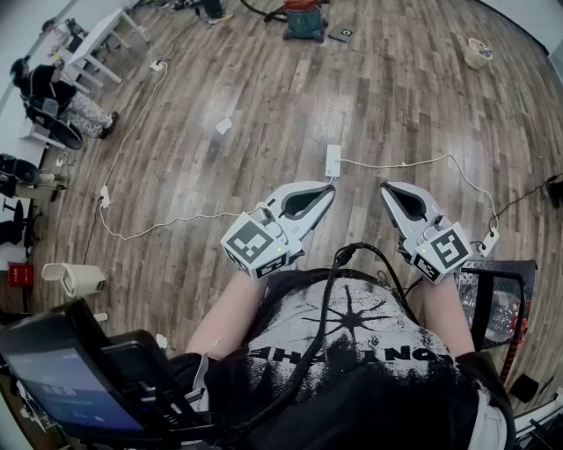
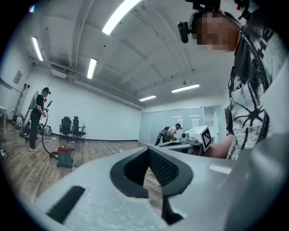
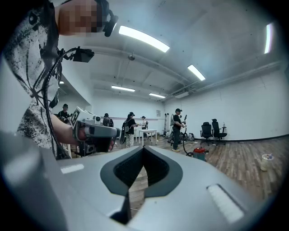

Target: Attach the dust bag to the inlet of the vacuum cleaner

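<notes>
Wood-plank floor (image 1: 264, 105), wide room, white walls, strip lights overhead in both gripper views.

Writing: black-and-white square markers on each gripper's cube. Shirt print carries pale letters, folded and cut off, not readable. No other legible text.

Tools: left gripper (image 1: 329, 188) and right gripper (image 1: 387, 188) are held level in front of the person's chest, side by side but apart. Left gripper view has the left gripper (image 2: 148, 149) with jaws pressed together and nothing between them. The right gripper (image 3: 143, 148) is the same, tips meeting, empty.

Task item: vacuum cleaner (image 1: 303, 19), red top on a teal drum, stands at the far edge of the floor, well apart from both tools. It sits low at left in the left gripper view (image 2: 64, 155), beside a standing person (image 2: 38, 117) holding a hose.

Room to move: broad stretch of floor between the tools and the vacuum, crossed by a white cable (image 1: 405, 163) running to a power strip (image 1: 332, 161). Desks (image 1: 97, 39) crowd the far left edge, a basket (image 1: 478, 53) the far right, and a black frame (image 1: 503, 299) stands near the right arm.
</notes>
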`<state>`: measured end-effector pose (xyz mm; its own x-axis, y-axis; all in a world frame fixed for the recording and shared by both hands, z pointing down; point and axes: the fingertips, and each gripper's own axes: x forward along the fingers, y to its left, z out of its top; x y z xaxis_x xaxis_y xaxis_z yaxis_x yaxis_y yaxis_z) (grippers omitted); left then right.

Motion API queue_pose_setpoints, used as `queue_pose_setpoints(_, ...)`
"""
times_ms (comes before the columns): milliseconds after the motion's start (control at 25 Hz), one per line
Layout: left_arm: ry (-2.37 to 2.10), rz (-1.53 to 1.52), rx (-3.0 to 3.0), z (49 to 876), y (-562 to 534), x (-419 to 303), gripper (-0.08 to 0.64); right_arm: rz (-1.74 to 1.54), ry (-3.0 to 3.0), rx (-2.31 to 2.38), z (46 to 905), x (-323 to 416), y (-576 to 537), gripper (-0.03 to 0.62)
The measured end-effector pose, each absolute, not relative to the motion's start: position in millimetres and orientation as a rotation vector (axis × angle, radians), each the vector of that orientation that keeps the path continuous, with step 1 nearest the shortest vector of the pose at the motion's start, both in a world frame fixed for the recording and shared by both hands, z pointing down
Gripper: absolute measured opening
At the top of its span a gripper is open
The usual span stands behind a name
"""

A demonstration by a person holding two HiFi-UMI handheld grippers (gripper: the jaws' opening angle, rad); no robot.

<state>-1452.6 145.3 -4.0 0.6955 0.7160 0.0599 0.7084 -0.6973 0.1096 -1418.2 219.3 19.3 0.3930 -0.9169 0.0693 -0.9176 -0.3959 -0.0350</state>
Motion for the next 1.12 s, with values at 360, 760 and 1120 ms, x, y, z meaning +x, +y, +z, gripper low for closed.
queue_pose_setpoints(360, 1.199, 0.153, 2.825, -8.5, 148.8, -1459.8, 0.002, 0.120, -1.746, 2.625, 15.1, -1423.9, 220.7, 0.006)
queue_pose_setpoints(760, 1.176, 0.164, 2.823, 0.6, 150.8, -1463.8, 0.002, 0.152, -1.789, 2.637, 22.1, -1425.6, 220.7, 0.008)
queue_pose_setpoints(1120, 1.179, 0.178, 2.813, 1.9, 154.1, -1460.6, 0.003, 0.149, -1.810, 2.624, 21.3, -1428.0, 220.3, 0.008)
